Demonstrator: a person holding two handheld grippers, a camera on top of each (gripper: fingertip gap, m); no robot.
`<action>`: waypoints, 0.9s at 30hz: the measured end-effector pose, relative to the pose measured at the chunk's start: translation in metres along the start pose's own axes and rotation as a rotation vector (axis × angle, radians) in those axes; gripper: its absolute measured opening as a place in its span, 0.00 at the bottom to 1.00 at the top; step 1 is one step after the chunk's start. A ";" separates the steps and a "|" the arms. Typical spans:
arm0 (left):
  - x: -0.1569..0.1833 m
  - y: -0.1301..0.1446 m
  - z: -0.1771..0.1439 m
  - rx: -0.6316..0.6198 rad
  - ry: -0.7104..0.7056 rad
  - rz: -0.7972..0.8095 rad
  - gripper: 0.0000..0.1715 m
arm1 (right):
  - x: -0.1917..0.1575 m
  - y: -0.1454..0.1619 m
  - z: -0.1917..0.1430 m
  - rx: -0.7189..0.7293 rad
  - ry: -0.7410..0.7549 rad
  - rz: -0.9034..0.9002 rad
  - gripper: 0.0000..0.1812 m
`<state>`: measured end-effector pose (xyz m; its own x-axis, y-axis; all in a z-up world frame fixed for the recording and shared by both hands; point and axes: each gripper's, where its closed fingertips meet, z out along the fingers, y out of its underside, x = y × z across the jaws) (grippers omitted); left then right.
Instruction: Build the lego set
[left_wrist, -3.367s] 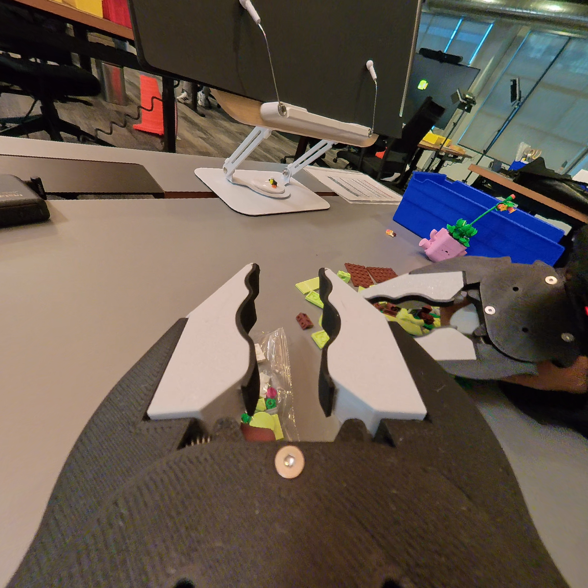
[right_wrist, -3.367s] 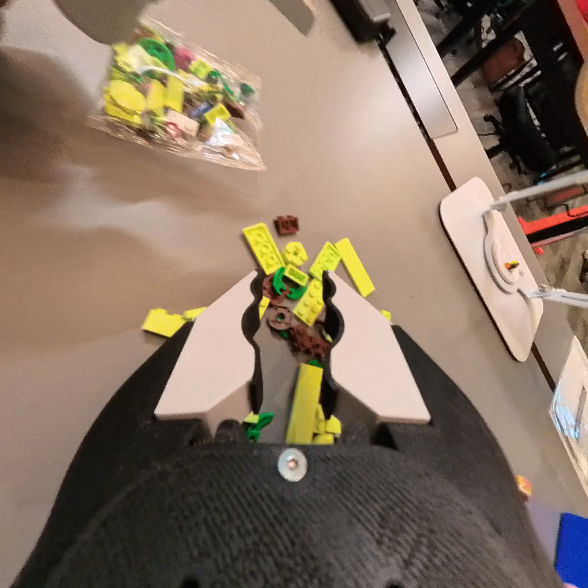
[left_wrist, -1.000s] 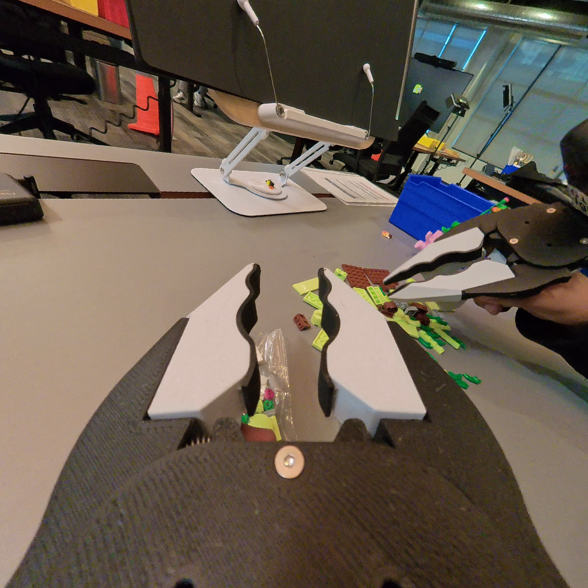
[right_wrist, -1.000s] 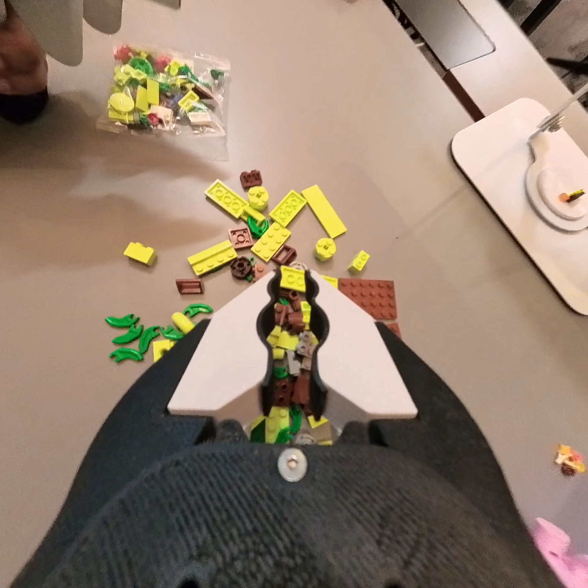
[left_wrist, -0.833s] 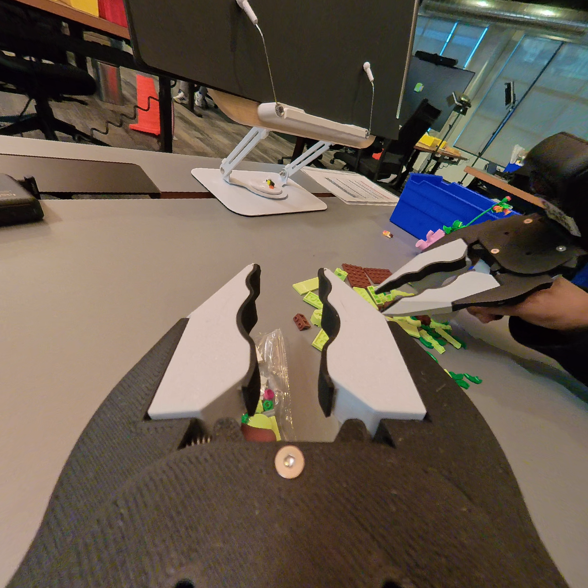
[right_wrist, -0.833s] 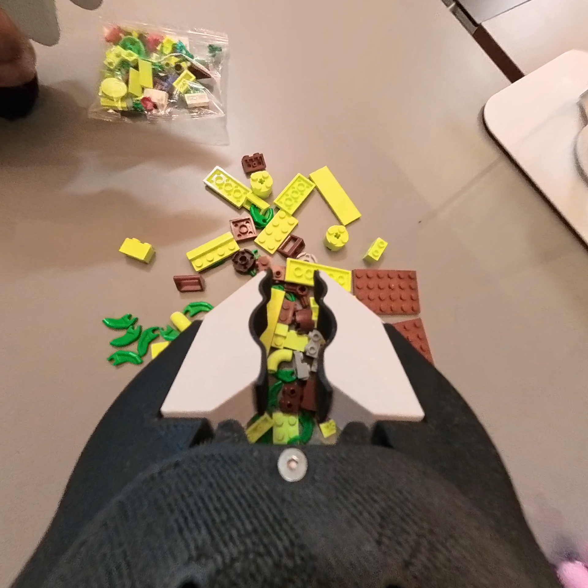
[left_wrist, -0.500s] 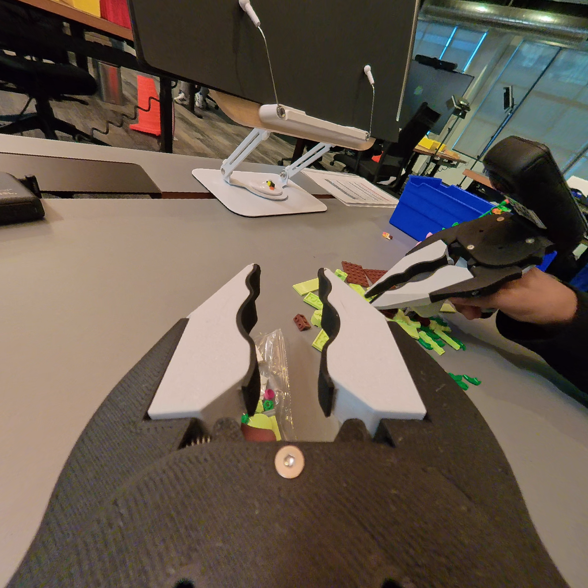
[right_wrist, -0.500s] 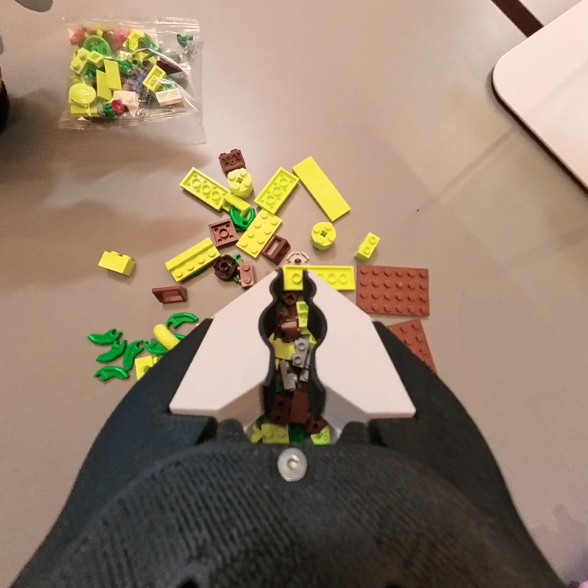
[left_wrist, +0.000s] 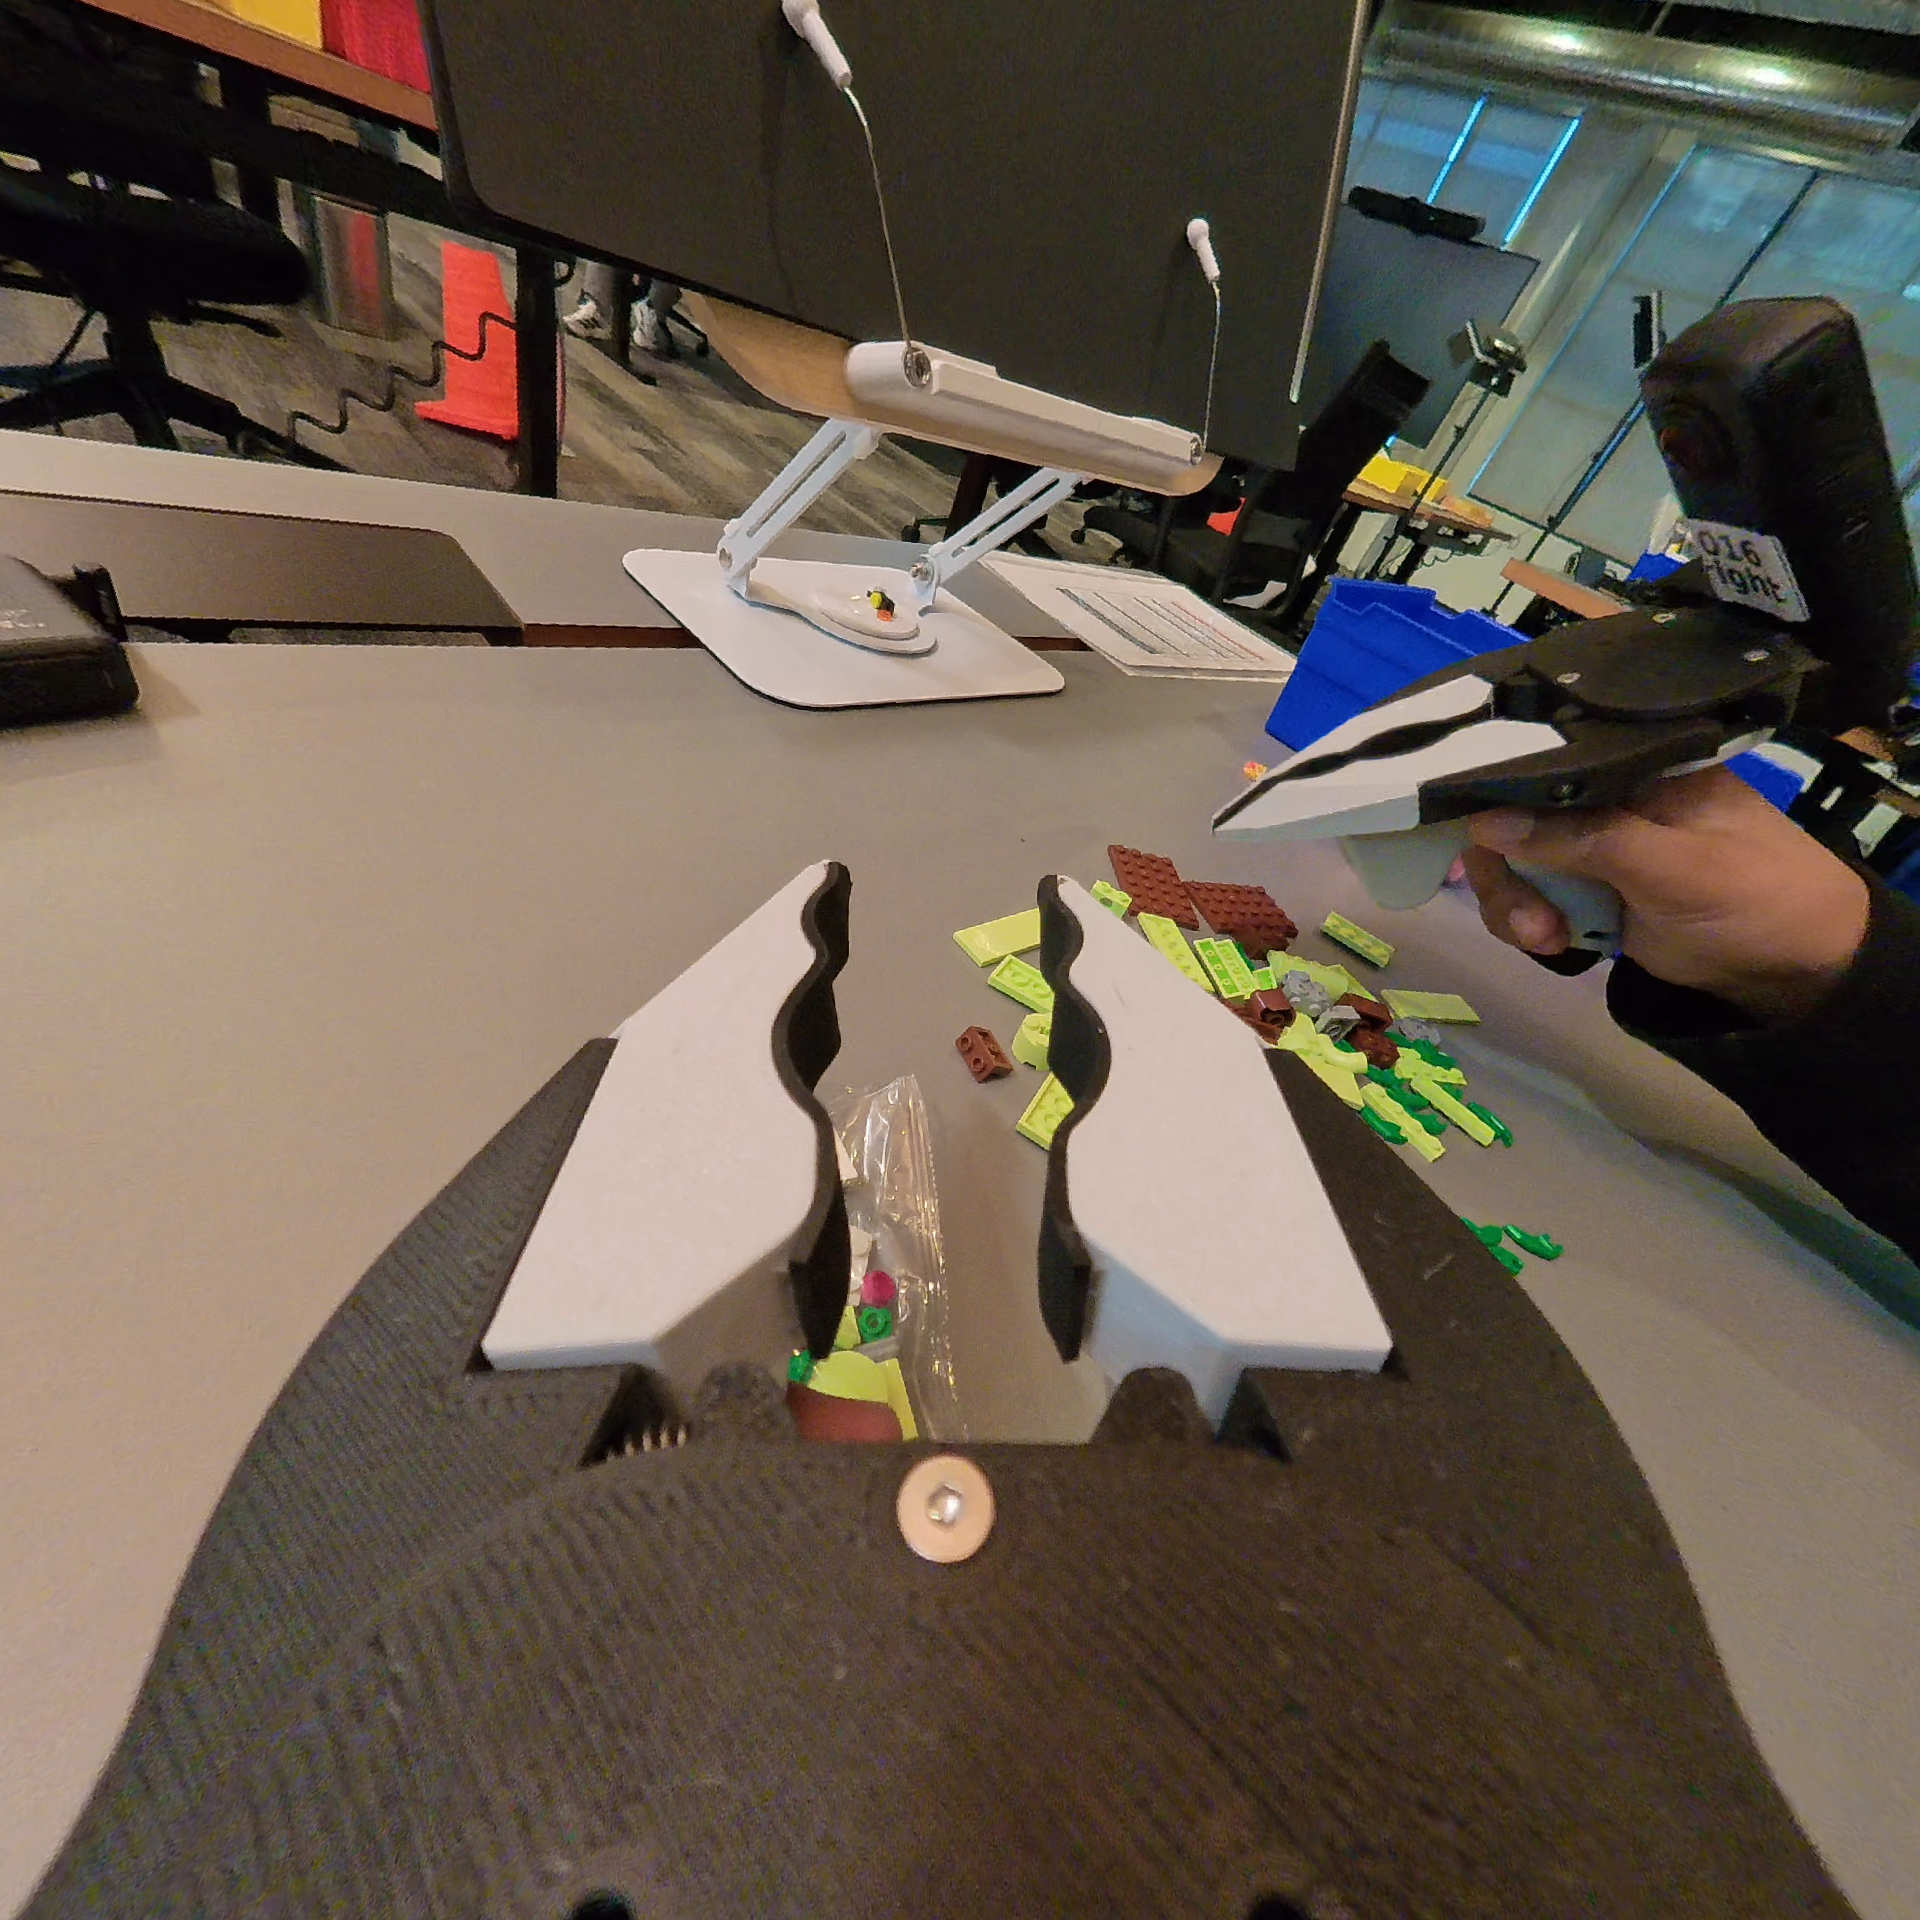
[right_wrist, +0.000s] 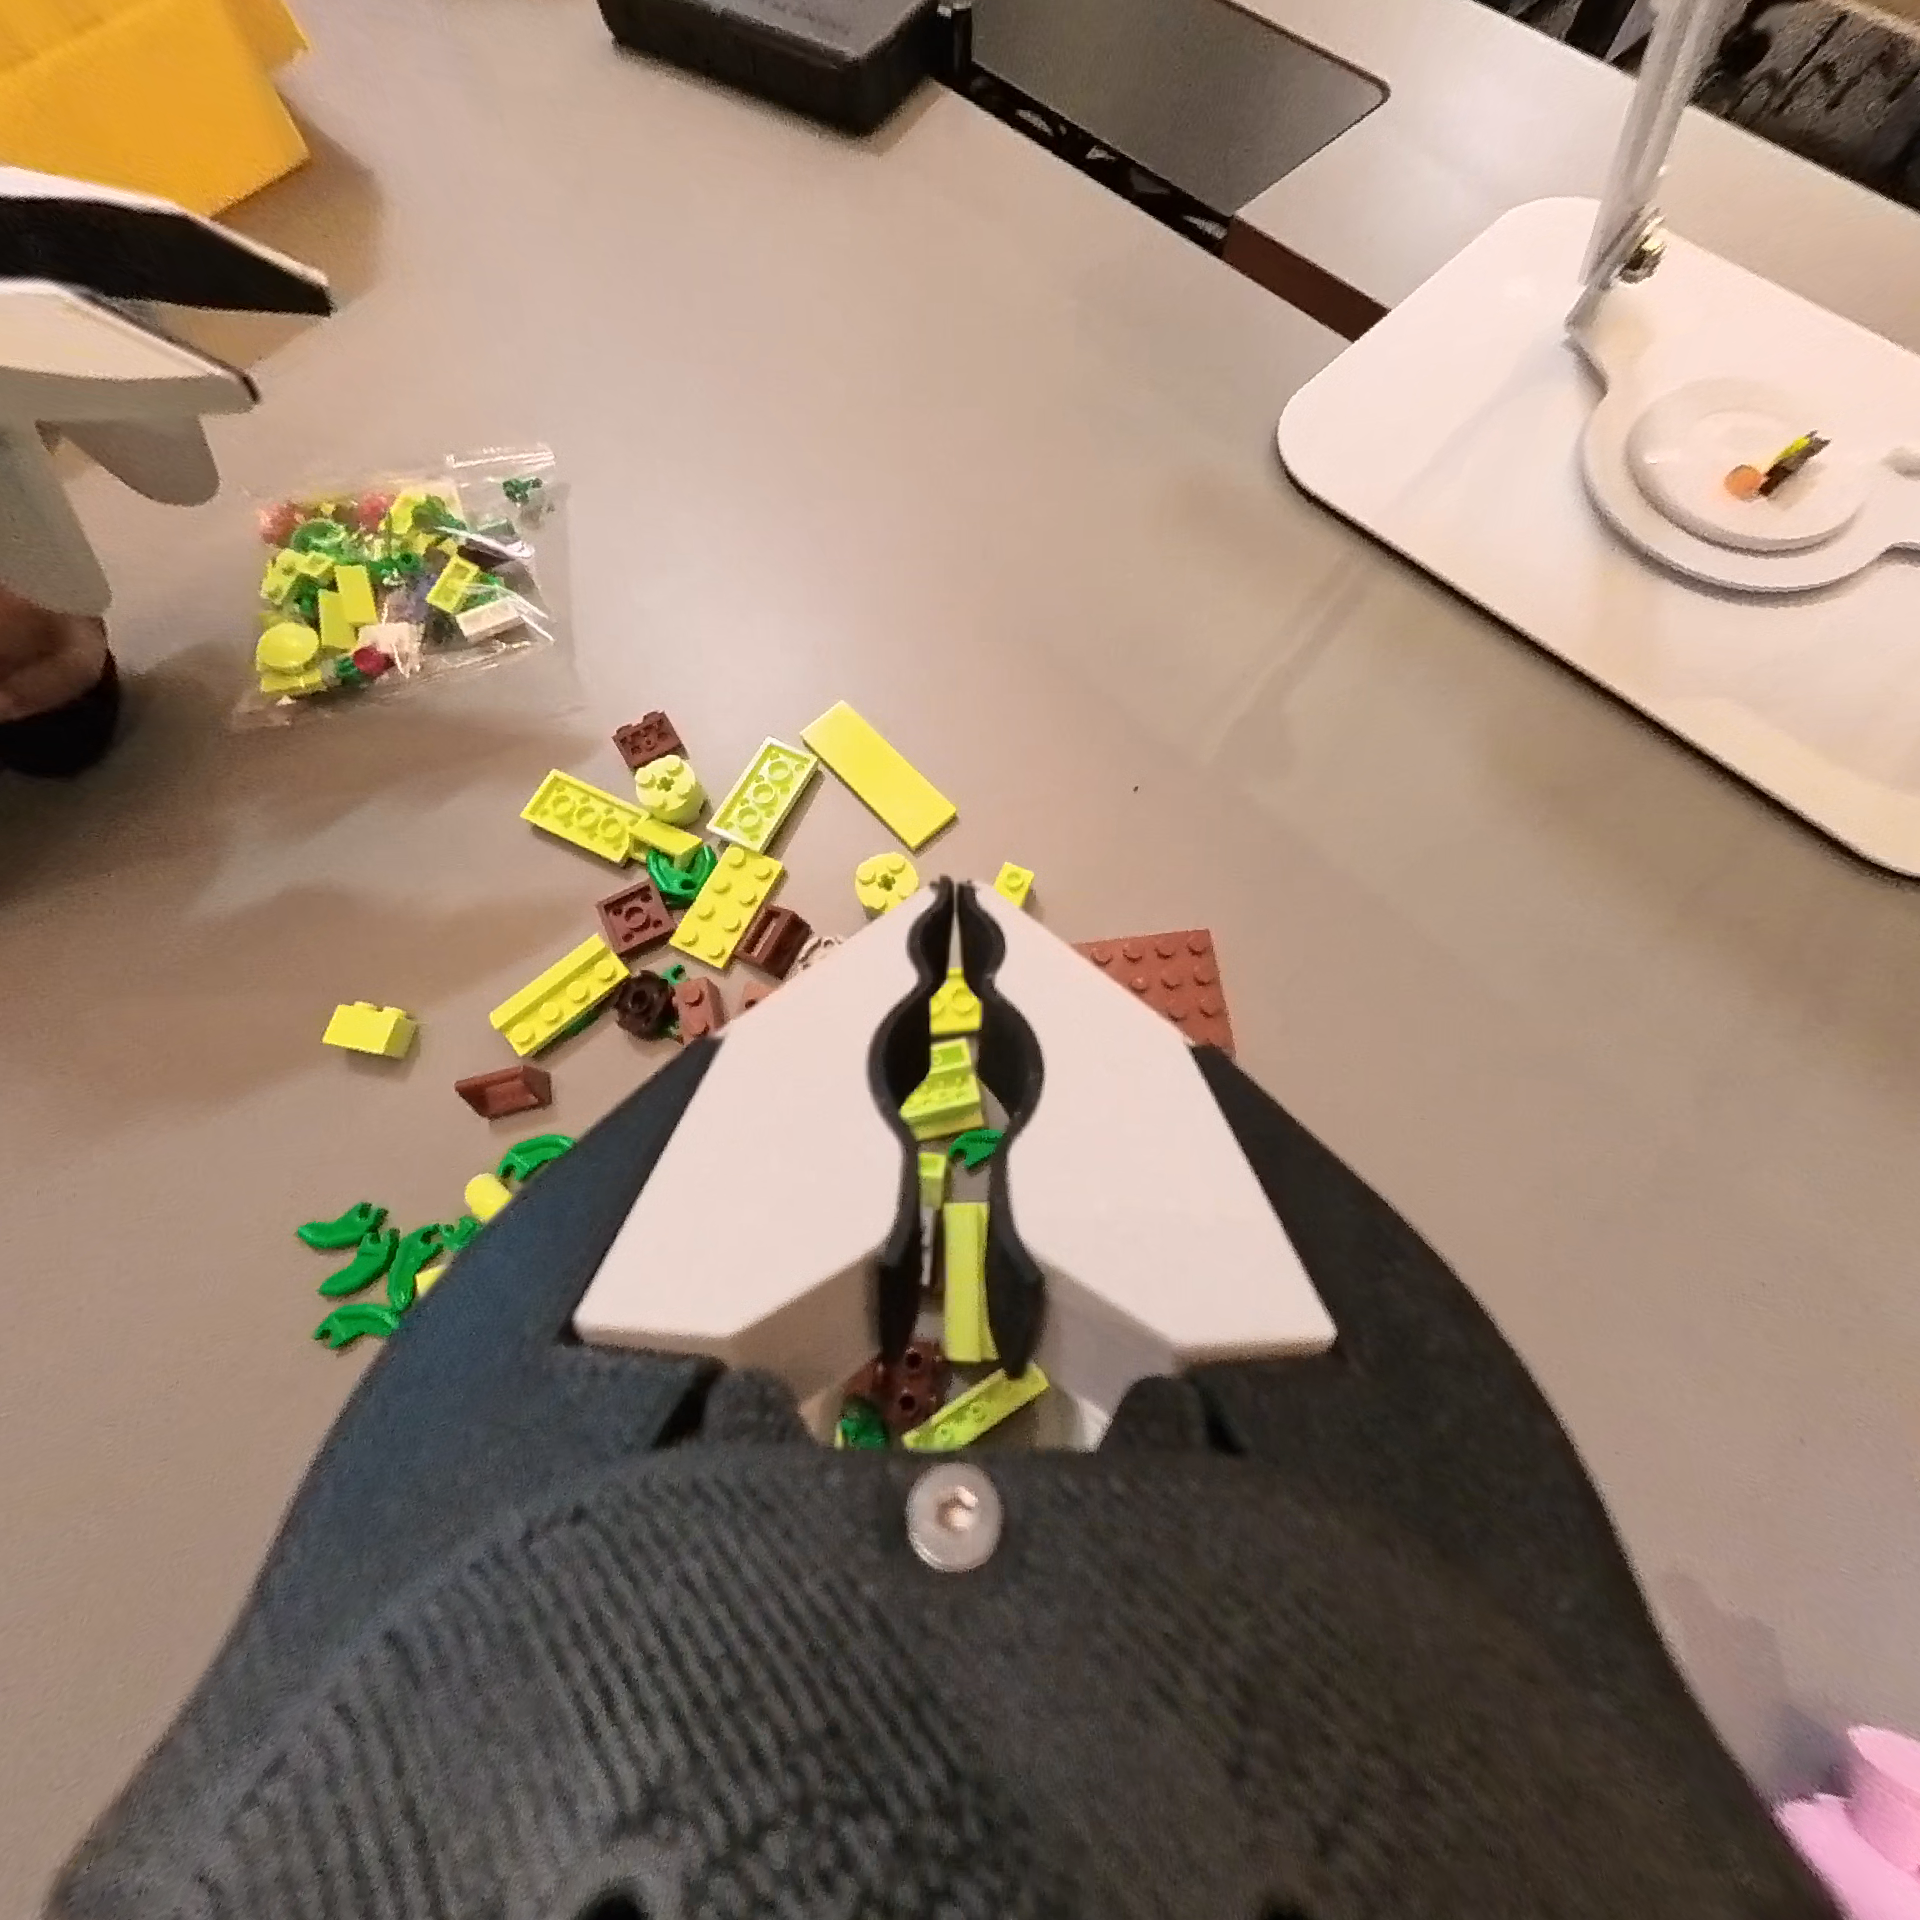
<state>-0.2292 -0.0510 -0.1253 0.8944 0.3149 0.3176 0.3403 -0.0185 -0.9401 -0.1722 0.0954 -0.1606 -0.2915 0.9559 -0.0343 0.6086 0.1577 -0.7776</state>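
Both grippers are seen above the grey table (left_wrist: 312, 831). On the right gripper (right_wrist: 948, 891) the fingertips are pressed together, nothing pinched, above the loose bricks (right_wrist: 727, 904). That scatter is strewn crosswise ahead of it, lime plates pointing every way, beside a brown plate (right_wrist: 1174, 982). The left gripper (left_wrist: 940, 894) is spread wide over a bag of pieces (right_wrist: 400, 592).

Loose bricks (right_wrist: 727, 894) lie mid-frame on the counter (right_wrist: 1039, 520); the bag (right_wrist: 400, 592) upper left, the stand base (right_wrist: 1558, 582) upper right.
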 end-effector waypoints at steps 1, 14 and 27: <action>0.000 0.000 0.000 0.001 0.000 -0.001 0.20 | -0.002 0.003 0.001 -0.014 -0.005 -0.012 0.01; 0.000 0.000 0.000 0.001 0.001 -0.002 0.20 | -0.008 0.034 0.002 -0.155 0.029 -0.045 0.10; 0.000 0.000 0.000 -0.001 -0.002 -0.001 0.20 | -0.146 0.037 -0.003 -0.040 -0.334 -0.226 0.13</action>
<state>-0.2295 -0.0510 -0.1254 0.8933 0.3172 0.3184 0.3415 -0.0187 -0.9397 -0.1048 -0.0373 -0.1824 -0.6410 0.7641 -0.0724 0.5279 0.3703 -0.7644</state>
